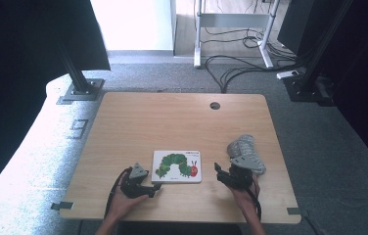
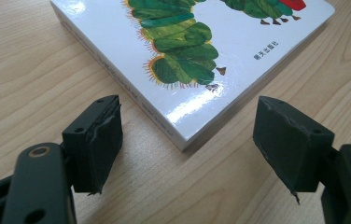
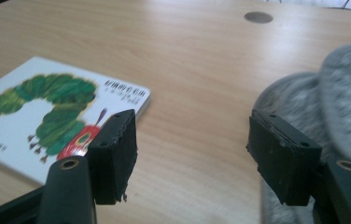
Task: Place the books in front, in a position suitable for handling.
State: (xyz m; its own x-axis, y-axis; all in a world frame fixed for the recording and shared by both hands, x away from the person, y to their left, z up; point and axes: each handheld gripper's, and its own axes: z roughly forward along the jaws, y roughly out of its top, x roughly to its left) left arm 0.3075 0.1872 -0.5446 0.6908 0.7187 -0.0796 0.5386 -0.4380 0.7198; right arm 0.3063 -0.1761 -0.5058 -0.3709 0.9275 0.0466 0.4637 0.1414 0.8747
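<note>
I have a light wooden tabletop [image 1: 138,122] with rounded corners and a round cable hole [image 1: 215,105] near its far edge. It stands on grey carpet; beyond it I see the white legs of another desk [image 1: 231,29], loose black cables [image 1: 241,68] on the floor, and dark stands on both sides.

The picture book [image 1: 176,166] with a green caterpillar on its white cover lies flat on the near middle of the tabletop, between my two grippers. To its right sits a grey knitted cloth [image 1: 246,152], bunched up.

My left gripper [image 1: 143,185] rests low at the book's near left corner; in the left gripper view its fingers [image 2: 96,140] stand wide apart with that corner just ahead of them, not touching. My right gripper [image 1: 228,176] sits between book and cloth, fingers [image 3: 115,154] apart and holding nothing.

The cloth is blurred and cut off at the right edge of the right gripper view; I cannot tell whether the right-hand finger touches it. The small print on the cover is unreadable.
</note>
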